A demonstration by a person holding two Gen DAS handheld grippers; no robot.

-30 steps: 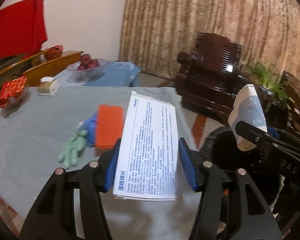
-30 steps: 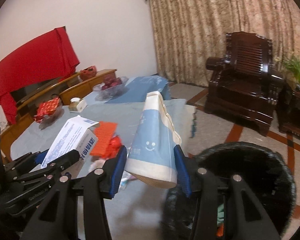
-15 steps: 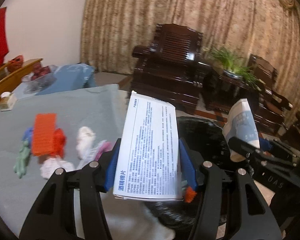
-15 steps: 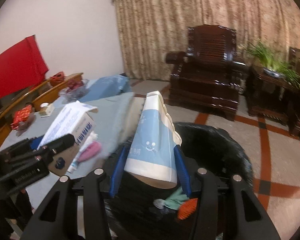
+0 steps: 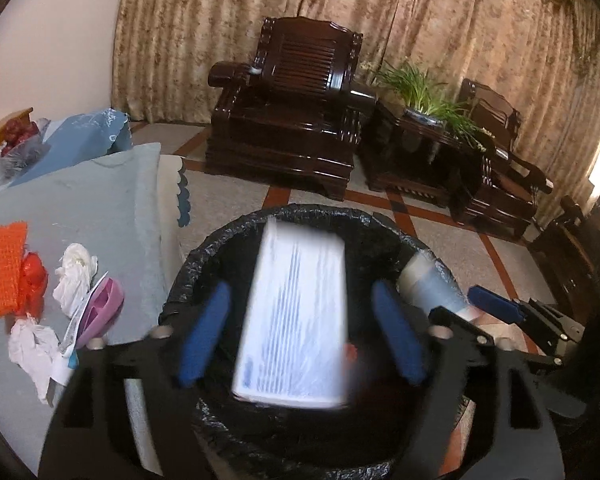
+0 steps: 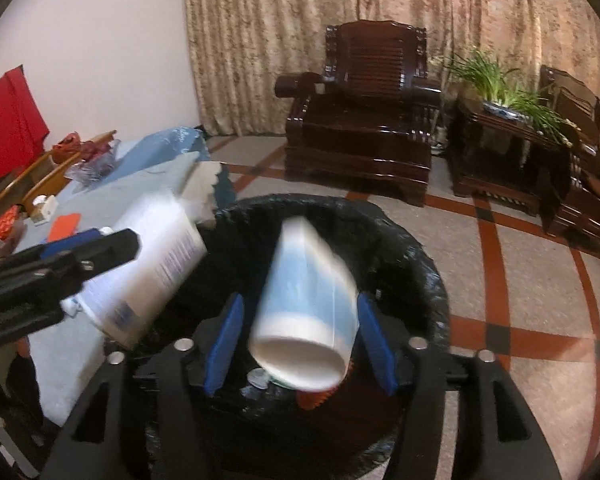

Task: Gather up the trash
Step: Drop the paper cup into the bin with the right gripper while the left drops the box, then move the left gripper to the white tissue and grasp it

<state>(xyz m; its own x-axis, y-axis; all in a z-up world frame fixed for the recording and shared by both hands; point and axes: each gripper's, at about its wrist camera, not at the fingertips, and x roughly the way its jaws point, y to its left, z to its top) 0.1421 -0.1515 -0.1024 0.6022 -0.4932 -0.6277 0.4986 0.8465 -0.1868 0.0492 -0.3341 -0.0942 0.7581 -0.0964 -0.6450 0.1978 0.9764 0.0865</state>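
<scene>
Both grippers hang over a bin lined with a black bag [image 5: 220, 240]. My left gripper [image 5: 300, 332] has its jaws opening. A white printed box [image 5: 296, 320], blurred, sits loose between the blue pads with a gap on each side. My right gripper [image 6: 300, 344] is opening too. A blue-and-white paper pack [image 6: 308, 304], also blurred, lies between its pads without touching them. The bin's rim [image 6: 420, 248] circles below, with bits of trash inside.
To the left stands a table under a grey-blue cloth [image 5: 100, 208] holding an orange mesh piece [image 5: 6, 268], crumpled white tissue [image 5: 76, 276] and a purple wrapper [image 5: 100, 312]. A dark wooden armchair [image 5: 292, 120] and a potted plant [image 5: 420, 88] stand beyond on tiled floor.
Both grippers swung from above the table to over the bin and dipped. Their jaws spread, and the box and the paper pack came loose from the pads.
</scene>
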